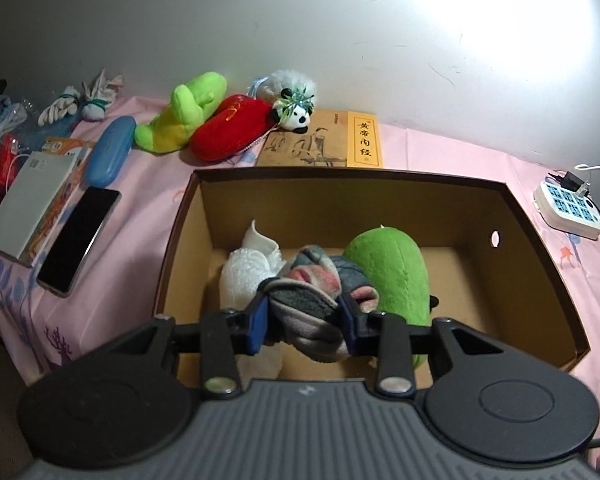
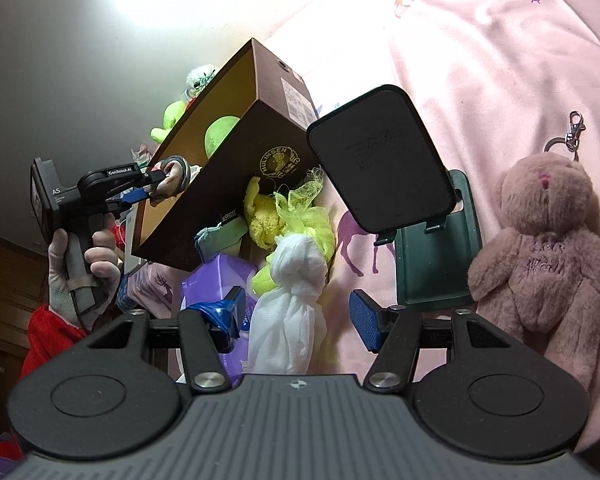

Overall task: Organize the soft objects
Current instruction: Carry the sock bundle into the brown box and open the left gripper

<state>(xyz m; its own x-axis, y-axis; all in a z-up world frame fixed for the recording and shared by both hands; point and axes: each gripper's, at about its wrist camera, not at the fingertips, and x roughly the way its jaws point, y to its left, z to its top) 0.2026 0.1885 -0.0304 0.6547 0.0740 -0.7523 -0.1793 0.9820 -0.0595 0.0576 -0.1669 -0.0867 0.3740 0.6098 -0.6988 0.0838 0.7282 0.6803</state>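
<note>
My left gripper (image 1: 305,316) is shut on a grey-and-pink rolled sock bundle (image 1: 314,288) and holds it over the open brown cardboard box (image 1: 540,240). Inside the box lie a white fluffy toy (image 1: 246,272) and a green plush (image 1: 392,272). The left gripper also shows in the right wrist view (image 2: 156,184), at the box's rim. My right gripper (image 2: 296,320) is open, its jaws on either side of a white knotted cloth bundle (image 2: 292,292) without closing on it. A yellow-green cloth (image 2: 300,216) lies beyond it against the box (image 2: 236,184).
On the pink bedsheet beyond the box: a green plush (image 1: 184,114), a red plush (image 1: 230,128), a panda toy (image 1: 296,114), a book (image 1: 324,140), a phone (image 1: 78,236), a blue case (image 1: 110,152). On the right: a power strip (image 1: 568,208), a pink teddy (image 2: 544,248), a dark tablet on a stand (image 2: 380,160), a purple packet (image 2: 216,280).
</note>
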